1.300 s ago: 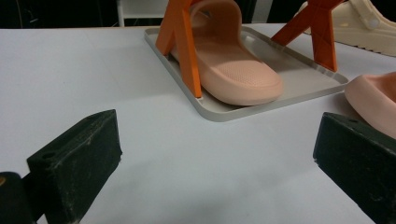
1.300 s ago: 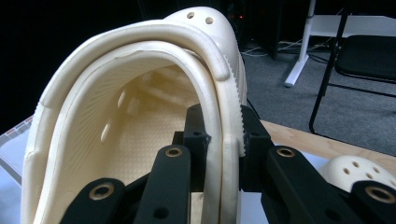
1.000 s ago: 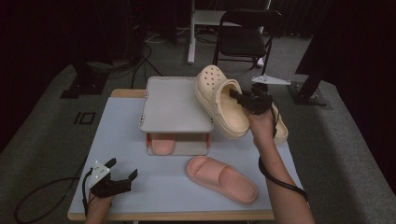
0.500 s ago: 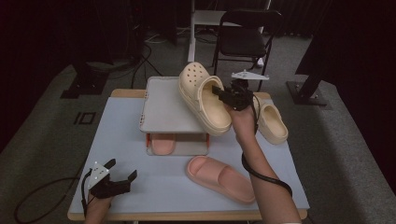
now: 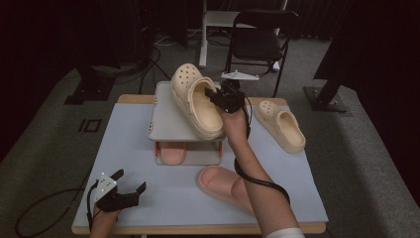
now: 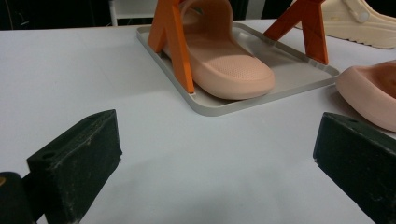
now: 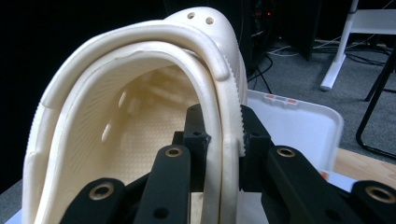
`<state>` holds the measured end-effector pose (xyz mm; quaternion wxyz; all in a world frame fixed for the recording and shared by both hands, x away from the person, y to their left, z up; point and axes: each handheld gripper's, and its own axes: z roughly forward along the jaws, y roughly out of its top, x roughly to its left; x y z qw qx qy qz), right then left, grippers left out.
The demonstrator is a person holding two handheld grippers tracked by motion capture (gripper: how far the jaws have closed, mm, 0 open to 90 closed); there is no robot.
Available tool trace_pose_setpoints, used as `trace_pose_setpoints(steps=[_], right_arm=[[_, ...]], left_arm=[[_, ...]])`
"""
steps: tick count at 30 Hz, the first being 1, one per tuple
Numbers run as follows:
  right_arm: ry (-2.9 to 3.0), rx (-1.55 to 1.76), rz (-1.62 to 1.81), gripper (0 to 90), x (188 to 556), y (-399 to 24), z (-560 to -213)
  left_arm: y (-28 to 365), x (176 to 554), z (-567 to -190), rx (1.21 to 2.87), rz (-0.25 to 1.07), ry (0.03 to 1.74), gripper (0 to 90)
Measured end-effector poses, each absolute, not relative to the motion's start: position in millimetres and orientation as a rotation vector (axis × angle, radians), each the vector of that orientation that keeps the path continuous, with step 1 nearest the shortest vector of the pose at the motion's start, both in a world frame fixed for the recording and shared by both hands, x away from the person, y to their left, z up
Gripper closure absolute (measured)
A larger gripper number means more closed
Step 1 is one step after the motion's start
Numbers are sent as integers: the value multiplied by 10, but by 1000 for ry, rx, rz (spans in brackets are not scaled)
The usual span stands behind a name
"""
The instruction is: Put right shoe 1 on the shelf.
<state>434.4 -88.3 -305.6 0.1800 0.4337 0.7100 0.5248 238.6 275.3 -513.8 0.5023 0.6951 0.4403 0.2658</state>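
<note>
The right gripper [image 5: 216, 96] has its fingers clamped on the side wall of the cream clog [image 5: 195, 99], held just above the rack's grey top shelf [image 5: 166, 116], long axis running far-left to near-right. Its mate [image 5: 280, 124] lies well right on the desk [image 5: 129, 153]. The left gripper [image 5: 130, 191], fingers apart, rests near-left, so the right hand is nearer.
</note>
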Motion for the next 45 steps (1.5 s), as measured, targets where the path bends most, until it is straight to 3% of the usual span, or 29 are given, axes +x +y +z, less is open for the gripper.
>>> trace_pose_setpoints(steps=[24, 45], right_arm=[[2007, 1278, 1389, 771, 4628, -102, -3229], [2009, 1398, 1324, 765, 4786, -84, -3377]], left_arm=[[2741, 2350, -5108, 1669, 632, 1036, 10], [2738, 2355, -5113, 1678, 627, 1028, 10]])
